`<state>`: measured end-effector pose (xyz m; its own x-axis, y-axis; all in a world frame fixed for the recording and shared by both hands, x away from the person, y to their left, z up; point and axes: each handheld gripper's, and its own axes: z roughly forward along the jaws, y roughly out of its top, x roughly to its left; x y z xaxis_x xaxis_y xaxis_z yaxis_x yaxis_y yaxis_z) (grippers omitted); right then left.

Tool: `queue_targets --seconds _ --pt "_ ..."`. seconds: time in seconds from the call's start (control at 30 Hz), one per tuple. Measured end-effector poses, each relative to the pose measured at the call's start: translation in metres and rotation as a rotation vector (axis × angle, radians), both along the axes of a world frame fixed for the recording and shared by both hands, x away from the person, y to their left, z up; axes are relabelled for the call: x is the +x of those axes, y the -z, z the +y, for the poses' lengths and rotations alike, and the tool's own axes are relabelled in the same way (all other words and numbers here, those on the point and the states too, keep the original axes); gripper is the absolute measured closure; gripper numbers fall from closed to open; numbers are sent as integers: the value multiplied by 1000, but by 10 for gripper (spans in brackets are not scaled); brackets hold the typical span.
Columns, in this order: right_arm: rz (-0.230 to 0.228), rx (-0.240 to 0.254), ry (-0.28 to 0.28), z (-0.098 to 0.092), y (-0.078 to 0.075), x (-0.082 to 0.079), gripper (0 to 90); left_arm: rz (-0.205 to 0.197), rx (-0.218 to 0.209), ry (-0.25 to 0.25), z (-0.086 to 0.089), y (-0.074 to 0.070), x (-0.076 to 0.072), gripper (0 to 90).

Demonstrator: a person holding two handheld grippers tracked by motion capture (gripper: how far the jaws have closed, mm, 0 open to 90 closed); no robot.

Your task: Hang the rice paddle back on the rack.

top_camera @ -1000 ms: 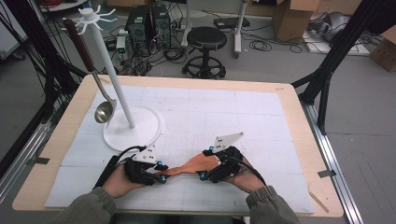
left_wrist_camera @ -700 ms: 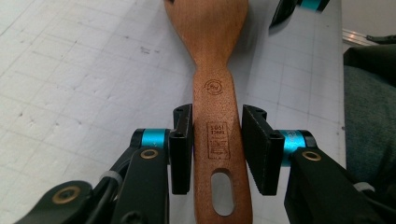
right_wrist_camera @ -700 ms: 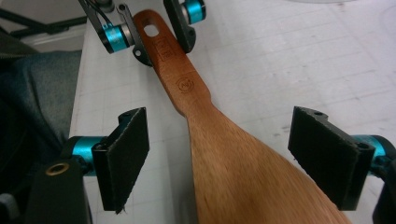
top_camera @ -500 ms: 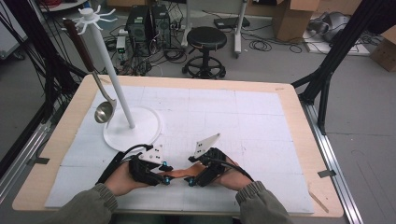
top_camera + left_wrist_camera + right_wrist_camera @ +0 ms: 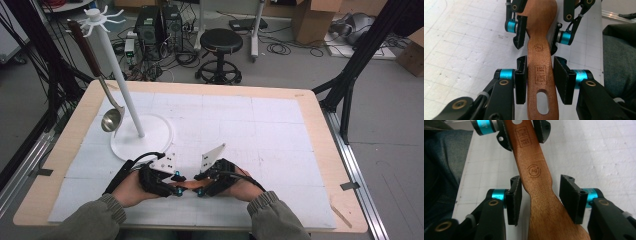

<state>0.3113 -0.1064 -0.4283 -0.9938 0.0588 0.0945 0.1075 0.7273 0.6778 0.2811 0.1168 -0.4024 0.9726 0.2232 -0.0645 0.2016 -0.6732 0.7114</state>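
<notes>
A wooden spatula [image 5: 187, 188] lies level just above the white table mat near the front edge. My left gripper [image 5: 177, 187] is shut on its handle [image 5: 540, 75], just ahead of the hanging hole. My right gripper [image 5: 199, 188] faces it from the right. Its jaws straddle the neck [image 5: 541, 192] where the wood widens toward the blade, and they have just been closing. Small gaps still show between both pads and the wood. In the left gripper view, the right gripper [image 5: 536, 42] sits close ahead. The left gripper [image 5: 524, 135] appears at the top of the right gripper view.
A white stand [image 5: 142, 137] with a round base rises at the back left of the mat. A metal ladle [image 5: 111, 119] hangs from its hooked top. The table's wooden rim [image 5: 320, 150] borders the mat. A stool [image 5: 220, 42] and boxes stand on the floor behind.
My right gripper has slid left along the spatula toward the left gripper, covering most of the wood, and its jaws have narrowed. The left gripper has stayed put.
</notes>
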Motion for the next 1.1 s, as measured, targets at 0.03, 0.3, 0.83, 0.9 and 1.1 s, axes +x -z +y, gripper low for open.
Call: queue_targets --seconds 0.03,0.3,0.83,0.9,1.1 --pt "-1 -2 -5 0 0 0 542 0 -2 3 0 0 0 652" --pt "-34 17 -65 2 -3 -5 612 18 -7 24 4 -3 1 650" --pt "-59 41 -91 1 -6 -8 652 20 -84 -36 24 -11 2 497" --pt "-65 49 -80 0 -8 -8 652 19 -90 -54 29 -12 3 475" --pt "-71 80 -40 -3 -11 -6 652 19 -110 -98 38 -13 5 422"
